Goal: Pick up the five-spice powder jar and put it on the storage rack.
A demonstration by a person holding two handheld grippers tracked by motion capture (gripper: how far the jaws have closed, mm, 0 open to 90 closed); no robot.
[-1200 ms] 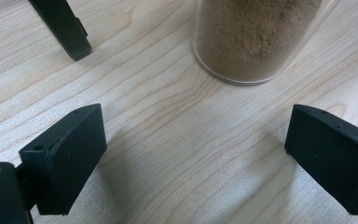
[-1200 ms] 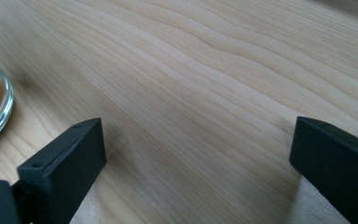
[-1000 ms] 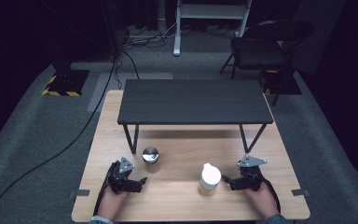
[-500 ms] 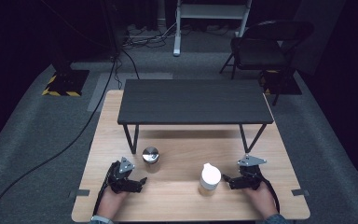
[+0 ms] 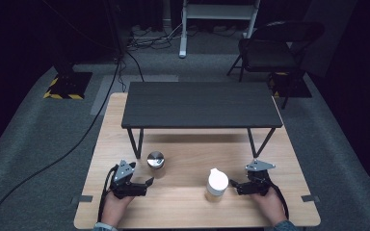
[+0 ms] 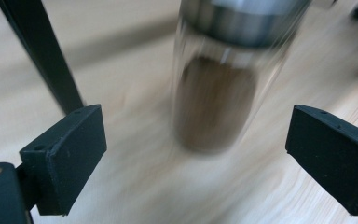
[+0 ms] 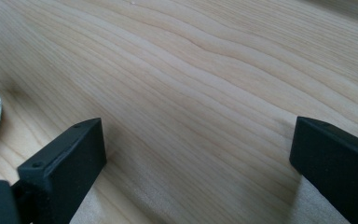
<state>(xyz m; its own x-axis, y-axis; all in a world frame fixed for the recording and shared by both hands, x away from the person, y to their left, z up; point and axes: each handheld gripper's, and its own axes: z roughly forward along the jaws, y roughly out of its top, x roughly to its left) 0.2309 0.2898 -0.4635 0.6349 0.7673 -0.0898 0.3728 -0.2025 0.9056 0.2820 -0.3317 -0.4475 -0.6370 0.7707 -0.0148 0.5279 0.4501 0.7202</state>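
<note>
On the pale wooden surface [image 5: 183, 202], nothing appears handled yet: 2 grippers wait with jaws apart, the left gripper [image 5: 147, 183] facing the steel-capped jar [image 5: 155, 160], the right gripper [image 5: 234, 186] beside the white bottle [image 5: 217, 183].

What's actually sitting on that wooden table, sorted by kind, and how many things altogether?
Glass jar with a metal lid: 1
White bottle: 1
Small black table: 1
Handheld grippers, left gripper and right gripper: 2
Total: 5
</note>
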